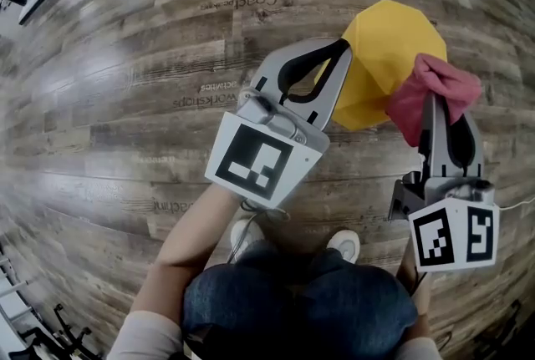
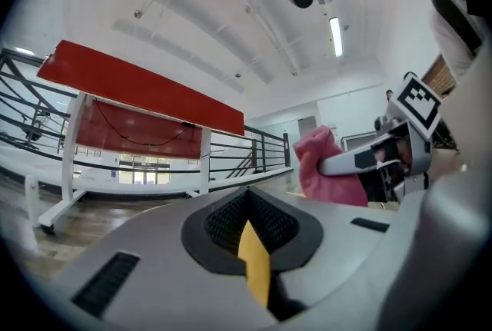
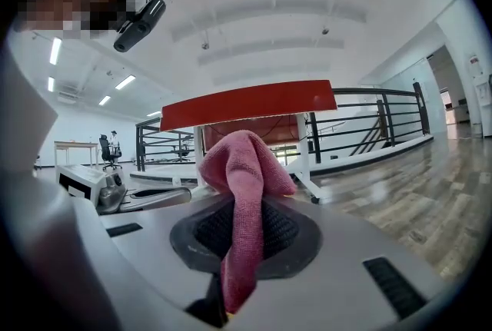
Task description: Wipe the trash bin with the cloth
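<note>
Watching from beside the person: left gripper [image 1: 341,51] is closed on the trash bin [image 1: 389,49] — its own view shows a thin yellow strip of the bin wall nipped between the pads, nothing else in there. In the head view the bin sits at about 1 o'clock from the person's shoes [image 1: 343,243], over the wood floor [image 1: 125,99]; I can't tell whether it rests on the boards or hangs from the grip. Right gripper [image 1: 436,103] is pinching the cloth [image 1: 435,87], the pink fabric bunched above the tips and a tail trailing down between the jaws. The cloth is at the bin's 4 o'clock edge, touching or just beside it; no view settles which. Handling guess: the bin looks light and thin-walled, faceted and smooth, so it will likely flex or skid under a hard wipe. Hold it at the rim or an edge fold, as the left gripper does now, and brace opposite the stroke. The cloth is soft and limp, a towel-like weave that should grab well — hold it mid-bunch so a loose pad of fabric leads onto the yellow surface, and keep the pressure light. Wiping looks about to start, not visibly under way.
</note>
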`<state>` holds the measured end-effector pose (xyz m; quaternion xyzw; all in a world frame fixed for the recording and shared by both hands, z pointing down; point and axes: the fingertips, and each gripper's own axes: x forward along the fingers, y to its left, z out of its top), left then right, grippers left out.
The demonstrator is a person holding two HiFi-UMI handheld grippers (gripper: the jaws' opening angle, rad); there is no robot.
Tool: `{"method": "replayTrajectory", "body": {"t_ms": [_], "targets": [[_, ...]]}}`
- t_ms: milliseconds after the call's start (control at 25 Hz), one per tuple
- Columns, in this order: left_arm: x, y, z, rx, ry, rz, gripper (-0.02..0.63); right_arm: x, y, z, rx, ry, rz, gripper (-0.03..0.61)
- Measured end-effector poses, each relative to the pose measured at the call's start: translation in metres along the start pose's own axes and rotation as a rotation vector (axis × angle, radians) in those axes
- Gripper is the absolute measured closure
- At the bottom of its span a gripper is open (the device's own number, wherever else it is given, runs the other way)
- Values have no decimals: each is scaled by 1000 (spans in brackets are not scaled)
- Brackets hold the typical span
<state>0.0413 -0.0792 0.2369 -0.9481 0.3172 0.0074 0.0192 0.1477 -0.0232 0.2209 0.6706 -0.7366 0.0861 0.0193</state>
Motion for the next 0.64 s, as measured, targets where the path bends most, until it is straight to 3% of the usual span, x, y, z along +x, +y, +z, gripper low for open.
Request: {"method": "replayTrajectory", "body": {"t_ms": [640], "targets": [[0,2,-3,7,11,-2,613,-5,3,17,8,-27,13,528]]}}
